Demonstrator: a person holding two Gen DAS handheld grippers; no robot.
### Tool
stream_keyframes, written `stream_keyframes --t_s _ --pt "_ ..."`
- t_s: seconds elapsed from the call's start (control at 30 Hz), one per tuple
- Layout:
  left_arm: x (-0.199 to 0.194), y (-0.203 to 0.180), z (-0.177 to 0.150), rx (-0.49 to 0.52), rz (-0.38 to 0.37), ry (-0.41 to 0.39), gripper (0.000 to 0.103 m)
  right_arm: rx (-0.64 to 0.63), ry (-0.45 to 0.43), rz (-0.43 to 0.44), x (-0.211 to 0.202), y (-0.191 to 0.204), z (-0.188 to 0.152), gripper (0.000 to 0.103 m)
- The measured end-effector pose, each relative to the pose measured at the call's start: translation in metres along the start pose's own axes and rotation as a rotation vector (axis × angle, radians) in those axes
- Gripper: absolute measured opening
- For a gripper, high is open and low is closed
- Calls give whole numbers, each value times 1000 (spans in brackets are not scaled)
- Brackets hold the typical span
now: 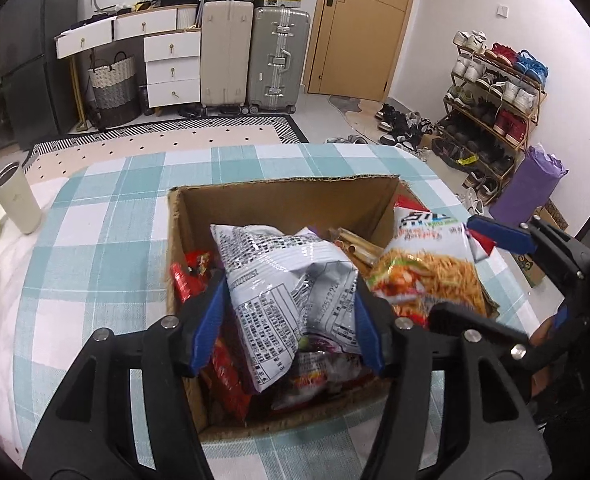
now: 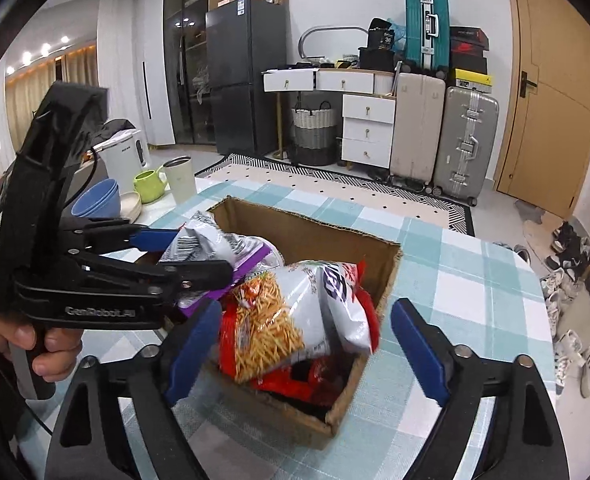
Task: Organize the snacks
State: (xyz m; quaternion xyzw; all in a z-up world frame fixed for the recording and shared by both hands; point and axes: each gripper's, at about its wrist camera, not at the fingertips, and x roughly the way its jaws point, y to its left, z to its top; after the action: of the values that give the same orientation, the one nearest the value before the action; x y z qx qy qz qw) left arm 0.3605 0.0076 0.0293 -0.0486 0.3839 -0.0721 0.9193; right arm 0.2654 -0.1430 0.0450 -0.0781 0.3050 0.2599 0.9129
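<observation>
An open cardboard box (image 1: 287, 196) of snacks sits on the checked tablecloth; it also shows in the right wrist view (image 2: 315, 236). My left gripper (image 1: 289, 320) is shut on a silver snack bag with black print (image 1: 291, 276), held over the box; the same bag shows in the right wrist view (image 2: 211, 240). My right gripper (image 2: 307, 348) is open, its blue pads either side of a noodle-snack bag (image 2: 291, 320) that leans at the box's right edge, not gripped. That bag also shows in the left wrist view (image 1: 427, 264). Red packets (image 1: 227, 372) lie deeper in the box.
A cream tumbler (image 1: 17, 200), a green cup (image 2: 149, 184) and blue bowls (image 2: 97, 200) stand at the table's left end. Suitcases (image 1: 251, 56), a drawer unit (image 1: 167, 64) and a shoe rack (image 1: 491, 100) stand beyond the table.
</observation>
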Motion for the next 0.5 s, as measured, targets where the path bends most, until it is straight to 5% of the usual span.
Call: stream_keyframes --t_s 0.13,0.5 --pt "-21 3 -5 -11 -11 -51 84 30 -18 -9 -11 -3 -3 102" --pt "-93 11 -36 -37 7 -171 102 69 -114 -4 -52 8 -24 102"
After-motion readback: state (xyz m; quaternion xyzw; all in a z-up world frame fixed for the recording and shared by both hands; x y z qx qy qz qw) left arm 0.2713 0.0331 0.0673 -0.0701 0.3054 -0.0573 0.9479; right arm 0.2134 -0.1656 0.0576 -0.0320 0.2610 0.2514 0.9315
